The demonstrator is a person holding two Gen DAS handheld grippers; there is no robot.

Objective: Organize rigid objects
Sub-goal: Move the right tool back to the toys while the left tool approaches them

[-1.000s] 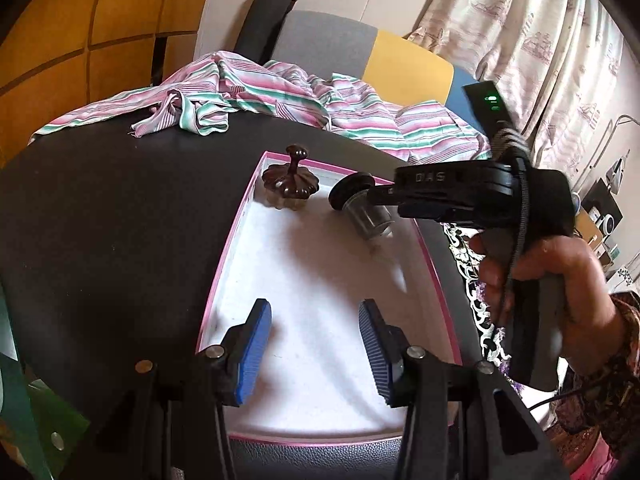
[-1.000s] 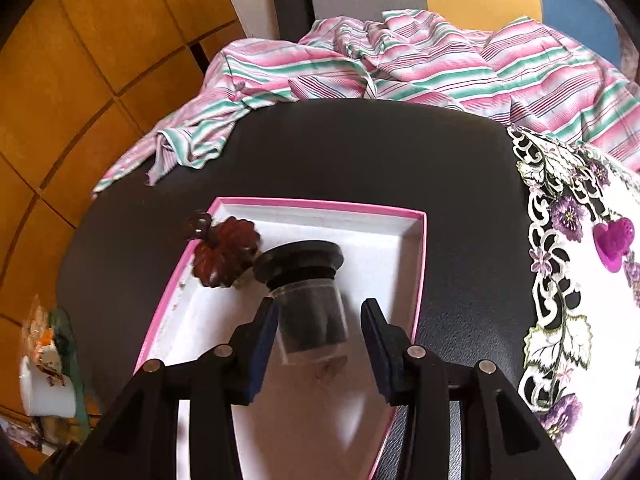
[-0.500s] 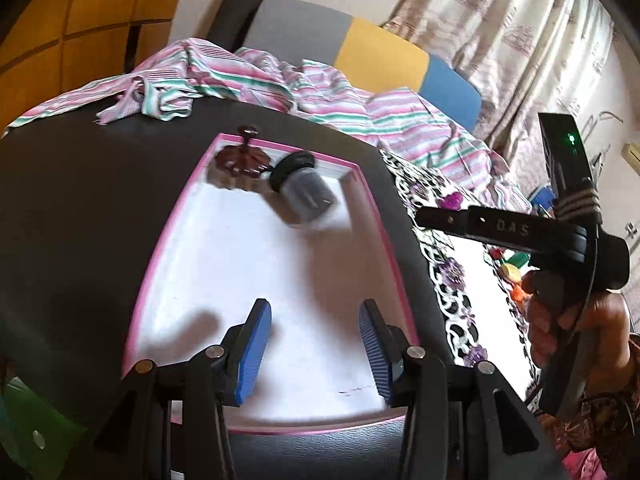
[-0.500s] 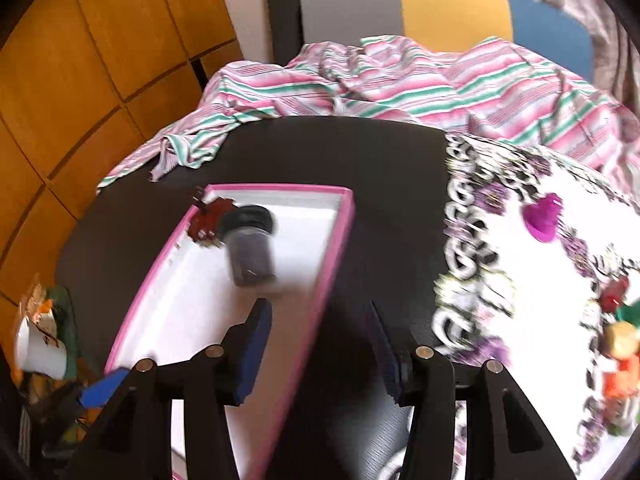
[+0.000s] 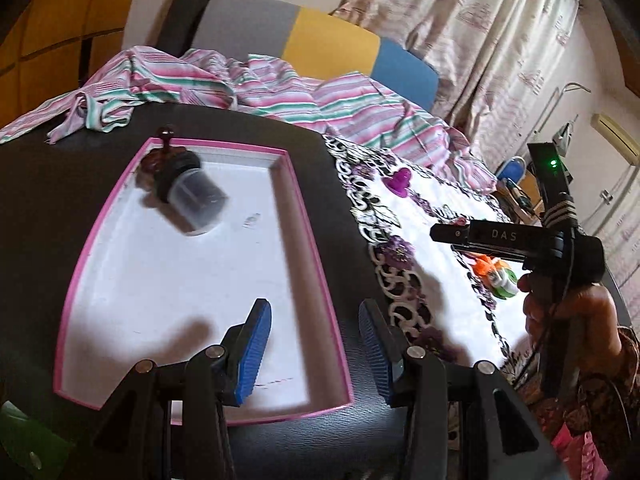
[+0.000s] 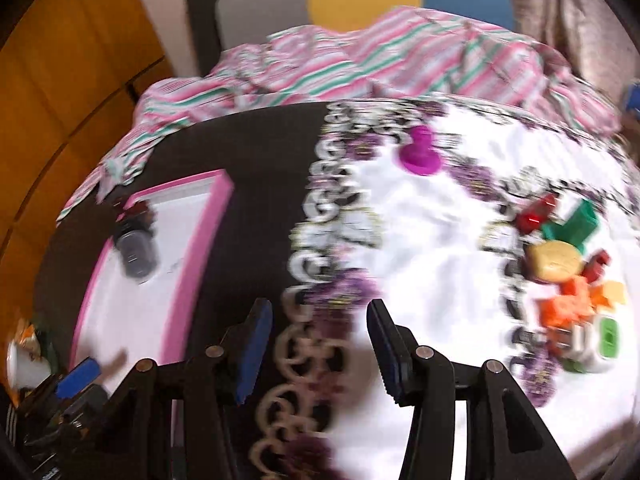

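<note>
A pink-rimmed white tray [image 5: 316,264] [image 6: 176,300] lies on the black table. In its far corner a clear jar with a black lid [image 5: 192,196] [image 6: 136,254] lies on its side beside a dark brown pumpkin-shaped piece [image 5: 160,156] [image 6: 136,210]. My left gripper [image 5: 314,354] hangs open over the tray's near right rim, nothing between its blue pads. My right gripper [image 6: 320,352] is open and empty above the edge of a white flowered cloth [image 6: 420,240]. On that cloth sit a purple heart piece [image 6: 420,152] [image 5: 398,180] and a pile of small coloured toys [image 6: 568,272].
A striped pink and green cloth [image 5: 280,88] is bunched along the table's far edge, before a grey, yellow and blue backrest [image 5: 320,36]. A person's hand [image 5: 576,308] holds the right gripper over the toys. A white cup [image 6: 24,364] stands at the left edge.
The right gripper let go of the jar in the tray and swung right over the flowered cloth. The left view also shifted right; the jar now lies on its side.
</note>
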